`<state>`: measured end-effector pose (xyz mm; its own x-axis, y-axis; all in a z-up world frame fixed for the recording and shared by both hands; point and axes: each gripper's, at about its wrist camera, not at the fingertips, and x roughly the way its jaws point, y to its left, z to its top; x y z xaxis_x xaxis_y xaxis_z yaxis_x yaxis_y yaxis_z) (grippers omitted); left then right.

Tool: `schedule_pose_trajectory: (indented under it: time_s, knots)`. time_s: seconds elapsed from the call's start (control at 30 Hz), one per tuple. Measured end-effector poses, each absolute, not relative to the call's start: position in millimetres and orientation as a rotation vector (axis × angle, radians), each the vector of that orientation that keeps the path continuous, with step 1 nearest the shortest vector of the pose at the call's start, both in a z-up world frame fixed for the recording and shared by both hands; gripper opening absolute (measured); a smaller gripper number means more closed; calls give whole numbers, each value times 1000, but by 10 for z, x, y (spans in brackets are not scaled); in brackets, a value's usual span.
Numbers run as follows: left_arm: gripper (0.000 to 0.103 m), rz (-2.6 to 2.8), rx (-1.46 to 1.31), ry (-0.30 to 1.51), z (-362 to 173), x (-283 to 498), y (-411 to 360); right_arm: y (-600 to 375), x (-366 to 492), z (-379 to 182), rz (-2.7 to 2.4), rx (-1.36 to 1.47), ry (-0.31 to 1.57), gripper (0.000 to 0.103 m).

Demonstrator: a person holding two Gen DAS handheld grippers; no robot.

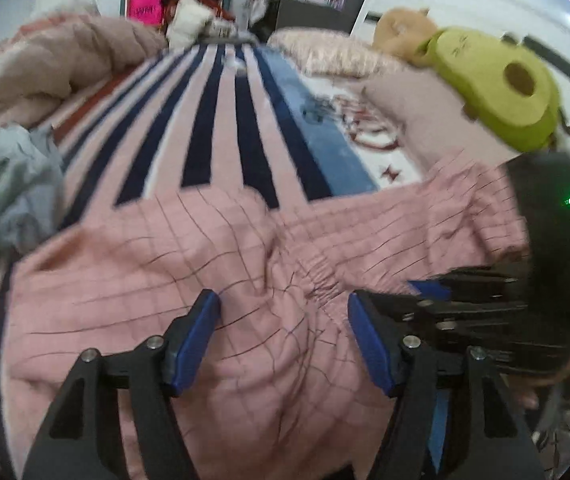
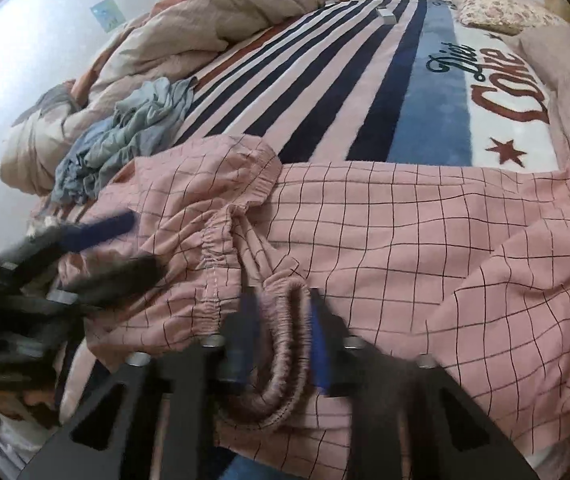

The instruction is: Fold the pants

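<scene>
Pink checked pants (image 1: 189, 264) lie spread on the striped bed blanket; in the right wrist view they (image 2: 405, 232) run from the waistband at lower left out to the right. My left gripper (image 1: 283, 312) is open, its blue pads over the bunched fabric near the elastic waistband (image 1: 321, 276). It also shows blurred at the left in the right wrist view (image 2: 125, 240). My right gripper (image 2: 283, 312) is shut on the gathered elastic waistband (image 2: 285, 344). It shows at the right edge in the left wrist view (image 1: 437, 292).
A crumpled grey-blue garment (image 2: 133, 132) lies left of the pants. A beige duvet (image 2: 205, 28) is heaped at the far left. Pillows (image 2: 497, 4) and a green plush toy (image 1: 497, 80) sit at the far right. The striped blanket (image 1: 229, 120) stretches ahead.
</scene>
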<state>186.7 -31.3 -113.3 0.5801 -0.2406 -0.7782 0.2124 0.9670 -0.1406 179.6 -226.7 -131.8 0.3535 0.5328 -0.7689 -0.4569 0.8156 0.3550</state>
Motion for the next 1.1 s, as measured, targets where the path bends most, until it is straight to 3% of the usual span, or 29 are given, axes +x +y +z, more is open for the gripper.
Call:
schedule_pose_trajectory:
  time_s: [0.07,0.17,0.27,0.63,0.9,1.0,1.07,1.1]
  knots:
    - [34,-228,-9,946,-1258,1946,-353,-2289,1793,-1297,628,80,999,9]
    - [12,-235,28,933,-1287,1892,-386,-2285,1803,-1270,609,87,977,9]
    - [6,-244,32,884,-1194,1780,-333,-2299,1841,-1260,593,107,969,9]
    - [6,-411,-23,861,-1005,1322,-234,-2274,2076,-1271,499,88,950,9]
    - [6,-429,-37,873,-1080,1288,-240,-2446,1926,-1065,486,101,913,36]
    - [19,-426,-76,871,-1053,1307,-167,-2514,1793,-938,573,172,891,36]
    - [42,-421,-89,851,-1005,1265,-100,-2469,1730,-899,642,193,895,40]
    - [44,-411,-79,833,-972,1231,-71,-2426,1714,-898,670,194,907,43]
